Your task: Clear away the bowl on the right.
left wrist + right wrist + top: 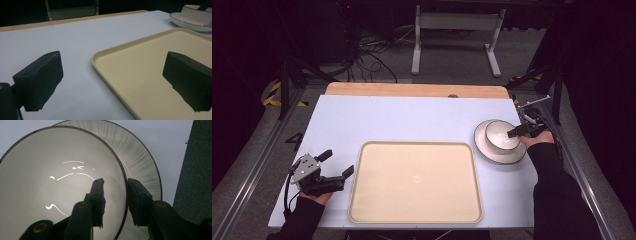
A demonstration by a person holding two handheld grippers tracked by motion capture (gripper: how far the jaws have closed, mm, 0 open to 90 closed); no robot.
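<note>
Here the right tongs (115, 195) straddle the bowl (502, 134) rim, not visibly clamped; the tray (362, 195) lies leftward, beside the open left tongs (338, 163).

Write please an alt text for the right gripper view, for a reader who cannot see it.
The right gripper straddles the rim of a white bowl, one black jaw inside and one outside. The bowl sits on a white plate on the pale table.

Glossy ceramic bowl (62, 182) and plate (492, 152), matt plastic tray (362, 200), wooden table edge (412, 90)
</note>
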